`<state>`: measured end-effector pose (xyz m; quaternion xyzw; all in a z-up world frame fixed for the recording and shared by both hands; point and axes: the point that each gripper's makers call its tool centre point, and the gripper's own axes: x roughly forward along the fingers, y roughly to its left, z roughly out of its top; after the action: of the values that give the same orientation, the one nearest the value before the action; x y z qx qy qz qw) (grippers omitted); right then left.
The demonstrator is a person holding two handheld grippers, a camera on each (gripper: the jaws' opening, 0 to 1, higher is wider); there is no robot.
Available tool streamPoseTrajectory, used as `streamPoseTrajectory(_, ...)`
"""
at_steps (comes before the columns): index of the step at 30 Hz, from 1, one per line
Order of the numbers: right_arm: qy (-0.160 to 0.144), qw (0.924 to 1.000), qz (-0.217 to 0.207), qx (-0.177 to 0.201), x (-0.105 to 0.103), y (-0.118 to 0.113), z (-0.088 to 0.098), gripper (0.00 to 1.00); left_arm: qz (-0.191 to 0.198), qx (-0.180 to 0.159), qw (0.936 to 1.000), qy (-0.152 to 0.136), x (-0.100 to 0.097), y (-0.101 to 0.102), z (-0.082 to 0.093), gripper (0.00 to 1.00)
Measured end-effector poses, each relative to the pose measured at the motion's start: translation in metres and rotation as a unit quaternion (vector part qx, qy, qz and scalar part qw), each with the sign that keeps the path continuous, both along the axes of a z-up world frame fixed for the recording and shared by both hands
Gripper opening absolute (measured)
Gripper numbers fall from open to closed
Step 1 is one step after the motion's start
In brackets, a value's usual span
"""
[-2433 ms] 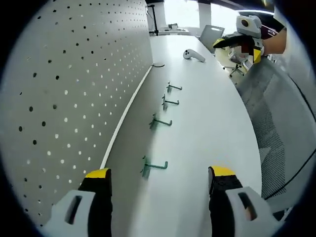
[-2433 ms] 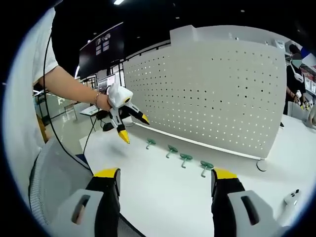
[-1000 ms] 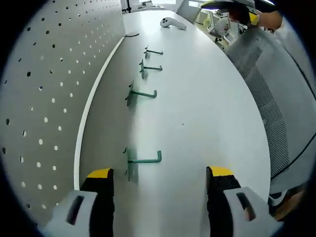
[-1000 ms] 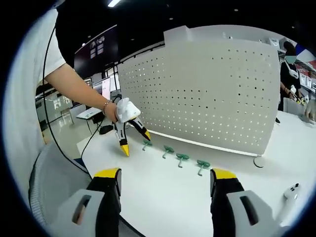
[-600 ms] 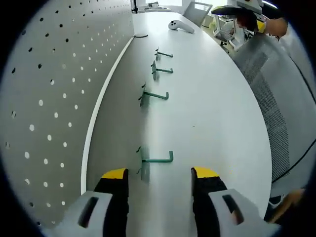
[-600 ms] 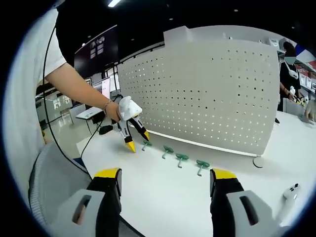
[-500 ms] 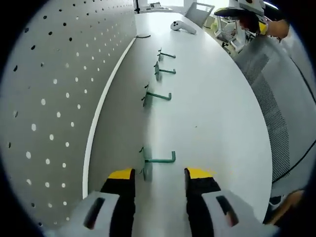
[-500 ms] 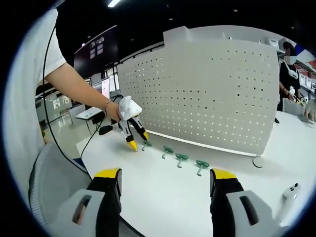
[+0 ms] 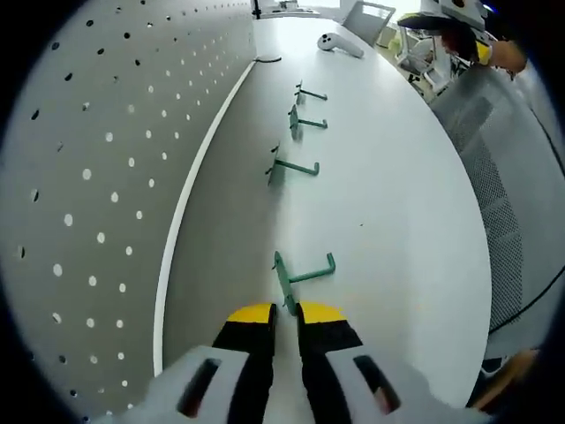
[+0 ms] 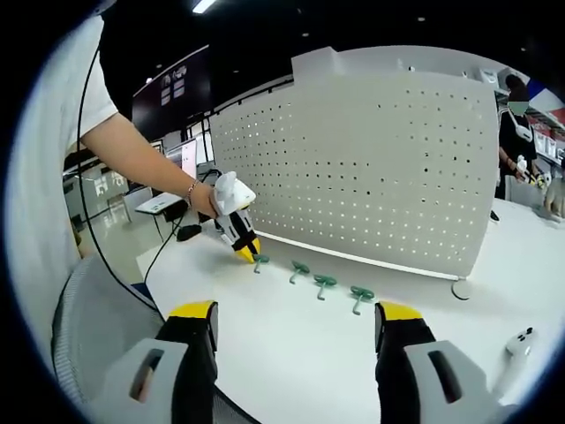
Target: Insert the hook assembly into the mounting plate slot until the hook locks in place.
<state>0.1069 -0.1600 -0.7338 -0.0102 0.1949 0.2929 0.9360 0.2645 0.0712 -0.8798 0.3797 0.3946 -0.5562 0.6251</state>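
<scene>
The left hand-held gripper [image 9: 284,312] is clenched on the nearest hook [image 9: 300,276] lying on the surface [image 9: 397,203] beside the pegboard [image 9: 97,159], the right hand-held gripper [image 10: 296,320] waits released, and insertion is not yet begun.

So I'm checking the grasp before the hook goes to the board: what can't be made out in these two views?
- Left gripper view: the base of the nearest green hook sits between the yellow tips of the left gripper, so the contact is hidden.
- Right gripper view: the same hook is too small to judge its tilt or lift.
- Both views: the pegboard shows round holes; no slot can be picked out.
- The white controller is cut off at the edge.
</scene>
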Motion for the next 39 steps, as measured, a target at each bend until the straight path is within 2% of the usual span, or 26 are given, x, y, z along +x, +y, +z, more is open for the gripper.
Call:
streamPoseTrajectory(11,0.000,1.0000,0.000,0.000,0.0001,-0.0005,-0.0003,0.69,0.018,0.007,0.9998,0.007,0.0018,-0.0001,-0.0004,0.11)
streamPoseTrajectory(17,0.001,1.0000,-0.001,0.000,-0.0001,-0.0007,-0.0005,0.68,0.014,0.015,0.9998,-0.005,0.0020,-0.0021,-0.0008,0.10)
streamPoseTrajectory(23,0.001,1.0000,0.000,-0.002,-0.0002,-0.0013,-0.0015,0.68,0.015,0.018,0.9995,-0.022,0.0044,-0.0039,-0.0007,0.05)
streamPoseTrajectory(36,0.002,1.0000,0.000,-0.001,0.0000,-0.0010,-0.0013,0.68,0.009,0.018,0.9994,-0.027,0.0039,-0.0037,-0.0005,0.03)
streamPoseTrajectory(39,0.002,1.0000,0.000,-0.001,0.0002,-0.0010,-0.0011,0.68,0.012,0.009,0.9995,-0.027,0.0044,-0.0041,-0.0005,0.02)
